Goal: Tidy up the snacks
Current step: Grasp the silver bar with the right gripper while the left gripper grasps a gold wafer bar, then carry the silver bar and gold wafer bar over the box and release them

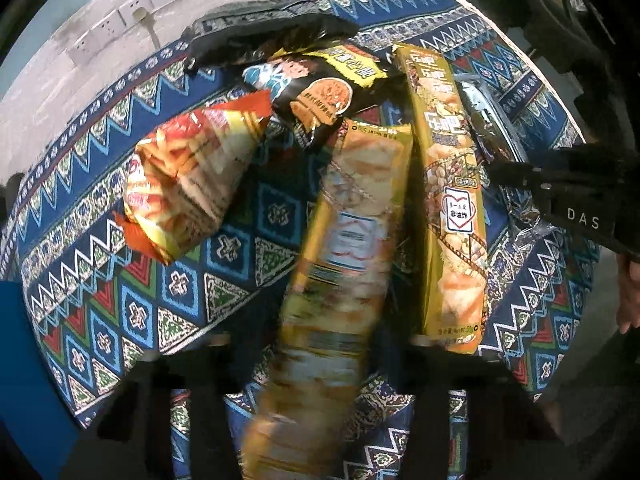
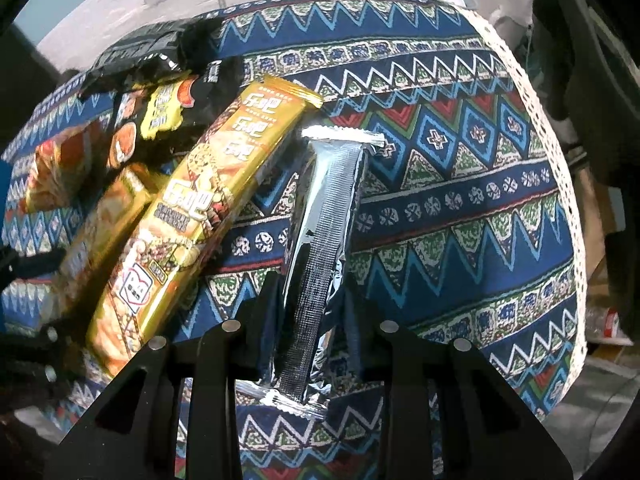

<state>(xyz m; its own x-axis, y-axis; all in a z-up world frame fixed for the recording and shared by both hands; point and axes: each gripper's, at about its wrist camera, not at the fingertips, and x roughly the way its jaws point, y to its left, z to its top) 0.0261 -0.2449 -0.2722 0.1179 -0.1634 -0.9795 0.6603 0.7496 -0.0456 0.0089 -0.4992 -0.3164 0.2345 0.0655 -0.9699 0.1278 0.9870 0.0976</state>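
Now, your right gripper (image 2: 308, 304) was clamped on the silver packet (image 2: 320, 224), which pointed away along the patterned cloth (image 2: 460, 184). Your left gripper (image 1: 316, 344) had closed around the blurred gold packet (image 1: 344, 240), just beside another gold packet (image 1: 448, 200).

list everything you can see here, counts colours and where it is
gold snack packs: 2, gold, side by side mid-table; the blurred one between the left gripper's fingers
silver foil pack: 1, silver, right of the gold packs, clamped in the right gripper
red-yellow snack bag: 1, left of the gold packs
black snack bag: 1, black and yellow, behind them
black pouch: 1, far table edge
tablecloth: 1, blue patterned, white trim
wall sockets: a row, white, on the wall
left gripper: black, closed on the blurred gold pack
right gripper: black, shut
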